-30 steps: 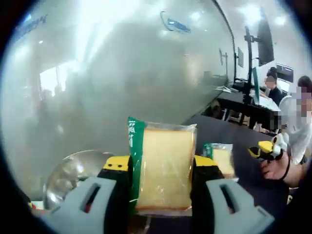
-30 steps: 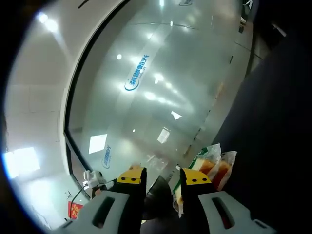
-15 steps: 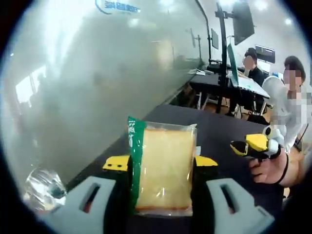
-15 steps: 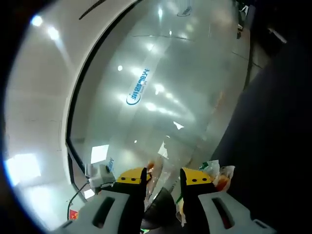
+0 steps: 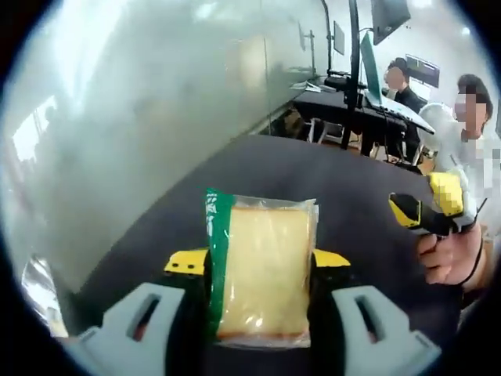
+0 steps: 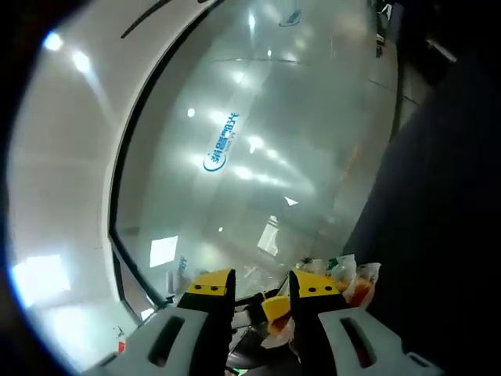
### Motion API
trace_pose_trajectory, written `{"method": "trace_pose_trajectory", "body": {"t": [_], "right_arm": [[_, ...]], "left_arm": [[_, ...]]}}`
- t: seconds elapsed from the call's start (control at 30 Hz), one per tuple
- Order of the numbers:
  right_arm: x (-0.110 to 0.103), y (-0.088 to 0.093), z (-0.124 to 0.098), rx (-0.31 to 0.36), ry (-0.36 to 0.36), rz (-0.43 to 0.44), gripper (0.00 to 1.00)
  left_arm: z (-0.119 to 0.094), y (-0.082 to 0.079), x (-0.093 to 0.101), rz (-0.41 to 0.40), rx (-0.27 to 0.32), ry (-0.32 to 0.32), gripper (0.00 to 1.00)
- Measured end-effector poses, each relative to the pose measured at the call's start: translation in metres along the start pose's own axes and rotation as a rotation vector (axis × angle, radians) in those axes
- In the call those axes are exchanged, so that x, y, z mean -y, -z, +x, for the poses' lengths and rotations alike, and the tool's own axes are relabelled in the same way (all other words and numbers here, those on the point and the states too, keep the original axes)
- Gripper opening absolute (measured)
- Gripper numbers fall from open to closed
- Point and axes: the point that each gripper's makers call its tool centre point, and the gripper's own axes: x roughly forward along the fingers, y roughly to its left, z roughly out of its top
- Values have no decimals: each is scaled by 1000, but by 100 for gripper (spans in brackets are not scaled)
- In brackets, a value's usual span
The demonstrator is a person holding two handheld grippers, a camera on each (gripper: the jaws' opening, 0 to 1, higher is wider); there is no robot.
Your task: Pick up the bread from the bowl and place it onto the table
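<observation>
**Bagged bread held above the dark worktop**

The bread [image 5: 264, 272], a pale slice in a clear bag with a green edge, stands upright, clamped between the left gripper [image 5: 258, 262] and its yellow-tipped jaws. Beneath it spreads the dark worktop [image 5: 297, 176], bordered by a frosted glass wall [image 5: 141, 102] (desks and seated people beyond). The right gripper [image 6: 261, 282] is narrowly parted, holding nothing; the same gripper shows at the left gripper view's right edge, in a hand [image 5: 448, 257].
</observation>
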Motion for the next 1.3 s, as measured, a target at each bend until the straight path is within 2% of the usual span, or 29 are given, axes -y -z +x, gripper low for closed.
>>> {"method": "trace_pose_trajectory", "body": {"t": [0.23, 0.37, 0.47, 0.5, 0.53, 0.57, 0.63, 0.73, 0.77, 0.83, 0.9, 1.0, 1.1, 1.2, 1.23, 1.3], "right_arm": [[2, 4, 2, -17, 6, 7, 24], [2, 7, 2, -27, 8, 14, 24], [1, 6, 1, -25, 7, 12, 24], [1, 6, 2, -24, 9, 12, 24], [3, 5, 2, -25, 12, 13, 24], [4, 4, 2, -25, 16, 13, 24], [5, 3, 2, -23, 16, 18, 24], [4, 3, 2, -21, 16, 11, 23], [4, 3, 2, -22, 13, 13, 23], [4, 5, 3, -26, 13, 11, 23], [5, 6, 3, -33, 15, 13, 23], [4, 12, 3, -47, 12, 21, 23], [0, 17, 3, -64, 2, 24, 23], [-3, 22, 3, -80, -9, 26, 23], [-4, 24, 3, -86, -13, 26, 23], [-5, 28, 3, -93, -12, 23, 23]], "left_arm": [[0, 1, 0, -9, 43, 33, 41], [-5, -11, 8, 0, 150, 76, 47], [-12, -17, 5, 3, 183, 67, 51], [-14, -22, -3, 1, 195, 59, 51], [-19, -27, -7, 1, 210, 53, 51], [-26, -38, -10, 7, 256, 49, 51], [-43, -57, -18, 19, 311, 17, 51], [-81, -82, -35, 16, 423, -24, 51], [-97, -88, -43, 15, 456, -34, 51], [-121, -92, -59, 11, 480, -63, 51], [-143, -86, -69, 21, 492, -78, 48], [-171, -77, -94, 19, 522, -142, 48], [-194, -49, -126, 33, 468, -227, 49], [-214, -25, -138, -11, 481, -177, 51], [-222, -12, -148, -44, 469, -199, 52], [-234, 8, -175, -40, 432, -265, 58]]}}
